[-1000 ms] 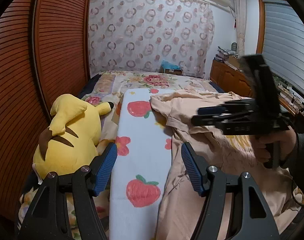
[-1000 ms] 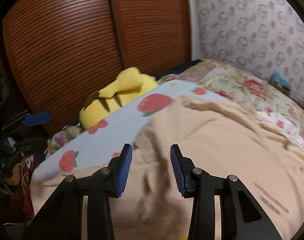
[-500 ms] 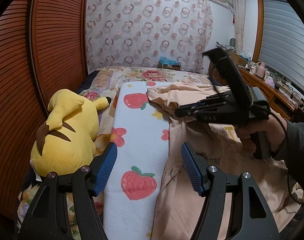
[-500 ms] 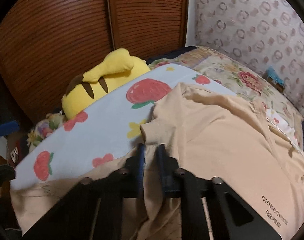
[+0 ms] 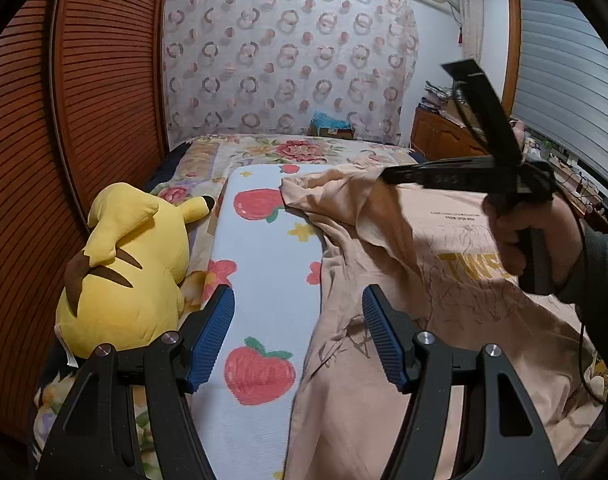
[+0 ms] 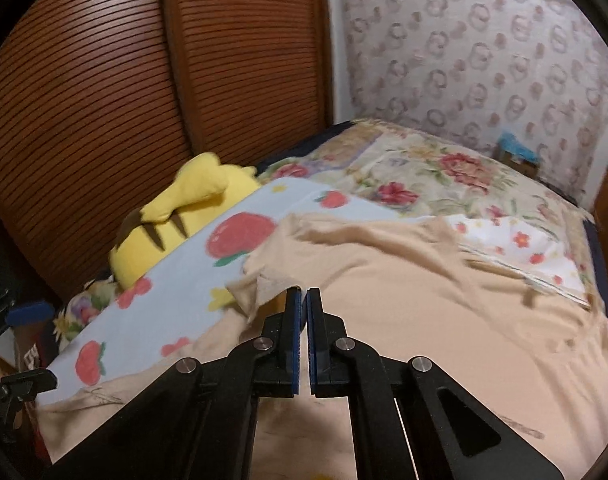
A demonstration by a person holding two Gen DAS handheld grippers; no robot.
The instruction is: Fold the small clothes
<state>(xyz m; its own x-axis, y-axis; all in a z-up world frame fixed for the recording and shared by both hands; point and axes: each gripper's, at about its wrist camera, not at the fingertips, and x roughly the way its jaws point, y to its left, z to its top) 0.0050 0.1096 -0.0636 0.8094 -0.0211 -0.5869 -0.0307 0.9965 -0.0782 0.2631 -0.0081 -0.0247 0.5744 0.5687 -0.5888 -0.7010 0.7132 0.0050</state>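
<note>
Fabric of the beige shirt (image 6: pixel 404 292) seems pinched in your right claw (image 6: pixel 304 300) — lifting its sleeve to fold; left claw (image 5: pixel 298 312) gapes, waiting.

- Right tongs (image 6: pixel 303 300) pinched on a lifted sleeve edge of beige shirt (image 6: pixel 404 280).
- Shirt spread over strawberry-print pad (image 6: pixel 176 300) beside yellow plush (image 6: pixel 184 212) on bed (image 6: pixel 444 184).

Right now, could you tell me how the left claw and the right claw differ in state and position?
The left claw is wide open and holds nothing; the right claw is shut on a fold of the beige T-shirt. The left claw sits low over the strawberry-print mat; the right claw lifts the shirt's edge above the bed. Both have black frames and blue ribbed pads.
</note>
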